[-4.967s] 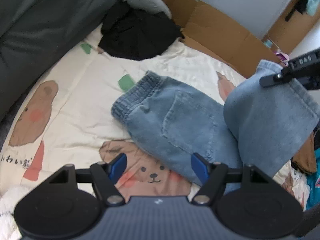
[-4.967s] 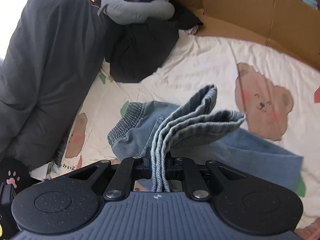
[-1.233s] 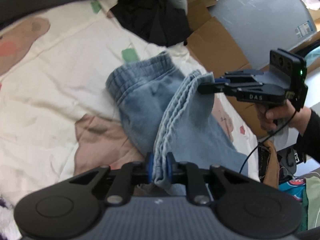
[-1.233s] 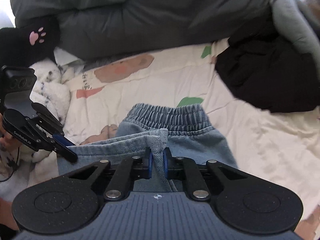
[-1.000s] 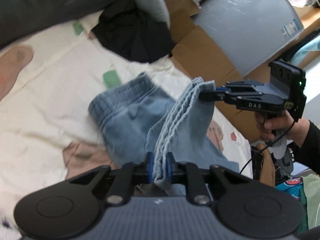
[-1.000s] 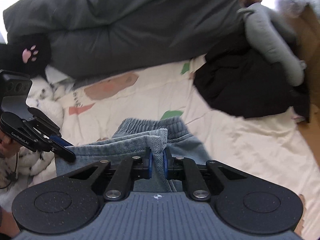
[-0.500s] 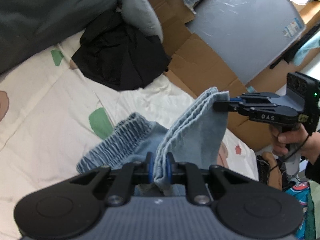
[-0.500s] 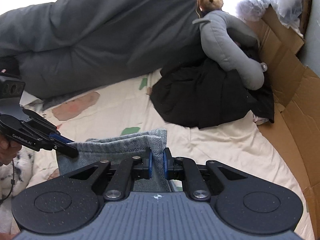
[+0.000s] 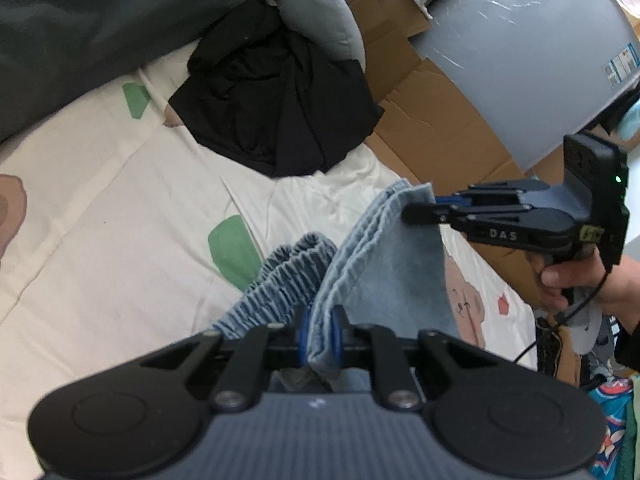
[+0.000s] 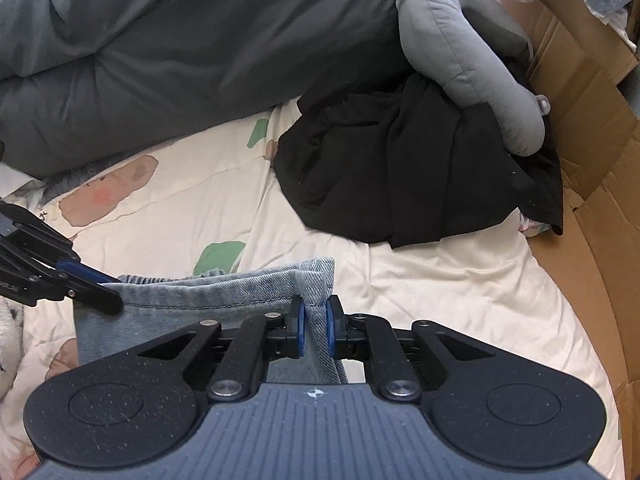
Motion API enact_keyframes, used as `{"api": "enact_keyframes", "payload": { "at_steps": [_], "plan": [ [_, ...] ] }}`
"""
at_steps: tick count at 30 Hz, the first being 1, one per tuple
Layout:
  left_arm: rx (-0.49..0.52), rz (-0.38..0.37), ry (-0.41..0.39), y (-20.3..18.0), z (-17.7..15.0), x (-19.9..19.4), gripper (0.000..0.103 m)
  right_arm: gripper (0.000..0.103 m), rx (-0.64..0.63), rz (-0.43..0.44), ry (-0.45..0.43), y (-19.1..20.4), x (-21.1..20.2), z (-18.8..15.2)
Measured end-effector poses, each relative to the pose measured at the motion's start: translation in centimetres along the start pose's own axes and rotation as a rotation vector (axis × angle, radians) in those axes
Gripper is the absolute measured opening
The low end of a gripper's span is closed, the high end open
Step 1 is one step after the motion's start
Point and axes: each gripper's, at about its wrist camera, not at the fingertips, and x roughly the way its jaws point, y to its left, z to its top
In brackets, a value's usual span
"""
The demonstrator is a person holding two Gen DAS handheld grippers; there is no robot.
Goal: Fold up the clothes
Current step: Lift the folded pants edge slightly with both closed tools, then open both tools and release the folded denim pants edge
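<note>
A pair of light blue jeans (image 9: 396,280) hangs folded between both grippers above a cream bedsheet (image 9: 100,208) printed with bears. My left gripper (image 9: 320,334) is shut on one corner of the stacked hem. My right gripper (image 10: 315,330) is shut on the other corner (image 10: 316,280). In the left wrist view the right gripper (image 9: 424,210) pinches the far hem corner, a hand behind it. The left gripper (image 10: 108,298) shows at the left edge of the right wrist view, clamped on the denim. The elastic waistband (image 9: 288,276) lies bunched below the lifted fold.
A black garment (image 10: 420,184) lies heaped on the sheet, a grey plush toy (image 10: 460,56) on top. A dark grey duvet (image 10: 160,48) fills the far side. Cardboard sheets (image 10: 592,120) and a grey panel (image 9: 520,60) stand along the right. Colourful clothes (image 9: 616,420) lie at the lower right.
Both grippers have carried the folded hem across towards the waistband and the black garment. The jeans body underneath is now mostly covered, with only the waistband showing. Both grips have held.
</note>
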Motion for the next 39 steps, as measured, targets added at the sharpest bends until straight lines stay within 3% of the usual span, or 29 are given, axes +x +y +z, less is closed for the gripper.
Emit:
{"api": "enact_keyframes", "payload": {
  "at_steps": [16,19,28,34,39],
  "plan": [
    [0.026,0.078,0.046,1.5,1.0,1.9,0.012,0.009,0.042,-0.043,0.039,0.5,4.3,0.5],
    [-0.028,0.085,0.065,3.1,1.0,3.3,0.012,0.009,0.068,-0.04,0.035,0.2,5.2,0.4],
    [-0.056,0.075,0.066,4.3,0.5,4.3,0.013,0.011,0.097,-0.073,0.062,0.6,8.3,-0.3],
    [-0.037,0.077,0.026,3.3,0.6,1.4,0.017,0.019,0.151,-0.074,-0.014,0.1,5.5,0.2],
    [-0.011,0.107,-0.045,2.3,0.8,-1.6,0.018,0.035,0.141,-0.072,-0.112,1.3,1.9,0.2]
  ]
}}
